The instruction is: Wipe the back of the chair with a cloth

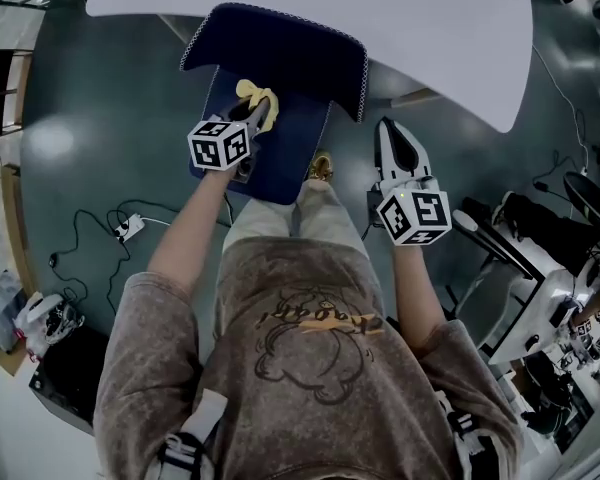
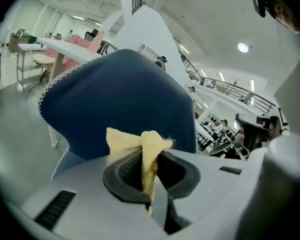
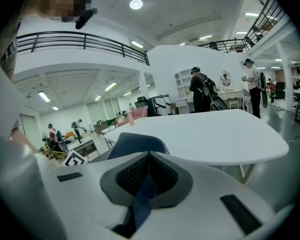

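at the near edge of a white table, head view: a dark blue chair faces the person, its backrest rim trimmed with white stitching and lying against the table's edge in this view; the seat runs down toward the person's legs; the left gripper hangs over the seat, just before the backrest, its jaws closed on a yellow cloth; the left gripper view shows the cloth pinched between the two dark pads, its free corners bunched above the left gripper tips, with the backrest's blue face filling the field close behind; whether cloth and backrest touch cannot be told; the stitched edge curves down the backrest's left side, with pale open floor beyond it; the right gripper hangs to the right of the seat, apart from the chair, over bare floor beside a slanting table leg; in its own view the right gripper has its jaws together with nothing between them, and looks past the chair's top along the table's underside rim; floor to the left of the chair is open save for a power strip and its cables; to the person's right the floor is crowded with dark and white equipment.
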### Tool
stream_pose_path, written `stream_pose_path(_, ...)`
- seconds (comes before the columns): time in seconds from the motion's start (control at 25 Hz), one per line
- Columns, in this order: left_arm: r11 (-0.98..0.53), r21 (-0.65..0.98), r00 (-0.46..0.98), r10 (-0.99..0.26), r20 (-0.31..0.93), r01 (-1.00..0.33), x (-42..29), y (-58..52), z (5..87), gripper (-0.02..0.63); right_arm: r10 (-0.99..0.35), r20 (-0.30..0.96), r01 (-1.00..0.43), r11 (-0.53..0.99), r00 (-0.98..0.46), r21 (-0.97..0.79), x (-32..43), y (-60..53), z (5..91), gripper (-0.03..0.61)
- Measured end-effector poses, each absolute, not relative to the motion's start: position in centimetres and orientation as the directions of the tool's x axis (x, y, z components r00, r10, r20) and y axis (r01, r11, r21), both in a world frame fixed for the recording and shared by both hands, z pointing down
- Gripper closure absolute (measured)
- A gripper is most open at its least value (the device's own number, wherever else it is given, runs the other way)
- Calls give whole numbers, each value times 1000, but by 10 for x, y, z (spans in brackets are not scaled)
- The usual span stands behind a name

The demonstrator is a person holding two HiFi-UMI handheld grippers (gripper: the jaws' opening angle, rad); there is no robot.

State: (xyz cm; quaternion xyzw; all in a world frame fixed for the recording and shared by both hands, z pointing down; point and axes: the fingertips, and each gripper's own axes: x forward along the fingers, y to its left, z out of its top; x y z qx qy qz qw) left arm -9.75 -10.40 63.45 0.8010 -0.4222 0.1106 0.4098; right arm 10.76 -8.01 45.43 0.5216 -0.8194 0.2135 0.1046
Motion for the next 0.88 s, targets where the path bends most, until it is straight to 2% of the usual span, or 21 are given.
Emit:
stream_pose_path(0.24,-184,491,478,-655,585,-852,-184,-117,660,569,-792,406,-890,394,-456,-231,92,-84,463,551)
stream_pose_path(0.48,-75,414,353,-672,651,-907,-247,-123,698,569,-780,422,-887,398,-462,-236,83,-85,476,551)
stream_pose_path(0.88,11,381,286,-640,713,-925,-264,-152,761,569,-757,446,-878,417,-478,-235,63,-88,492,551)
